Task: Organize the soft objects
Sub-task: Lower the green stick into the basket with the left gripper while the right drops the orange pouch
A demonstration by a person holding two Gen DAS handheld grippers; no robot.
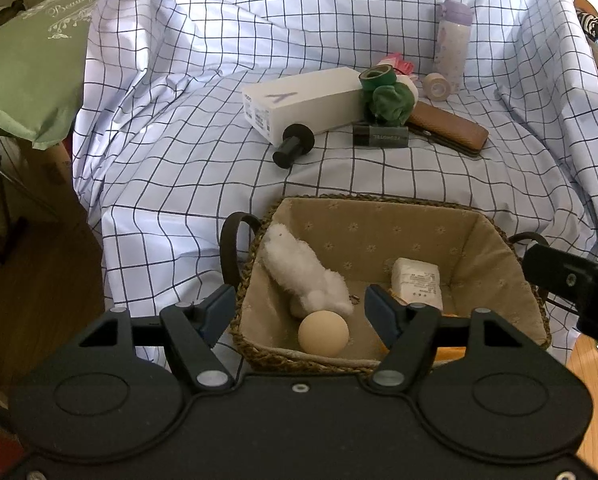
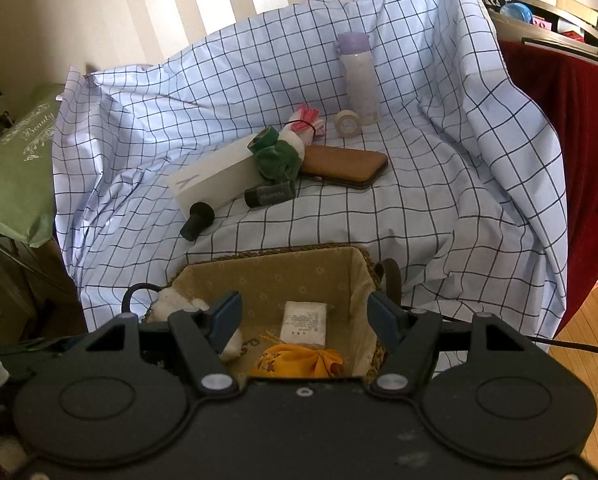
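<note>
A woven basket (image 1: 379,199) with beige lining sits at the front edge of the checked cloth. In it lie a white plush toy (image 1: 303,276), a beige ball (image 1: 323,333), a white packet (image 1: 417,280) and an orange cloth pouch (image 2: 295,362). My left gripper (image 1: 299,312) hangs open over the basket's near rim, with nothing between its pads. My right gripper (image 2: 305,314) is open too, above the same basket (image 2: 267,254) and the packet (image 2: 304,320). Farther back, a green plush piece (image 1: 391,100) and a pink-and-white cloth bundle (image 1: 399,62) lie among hard items.
On the cloth behind the basket are a white box (image 1: 303,100), a black handle-like piece (image 1: 293,146), a dark cylinder (image 1: 381,136), a brown case (image 1: 447,128), a tape roll (image 1: 437,86) and a lilac bottle (image 1: 453,46). A green pillow (image 1: 27,60) lies left; a red cloth (image 2: 579,140) hangs right.
</note>
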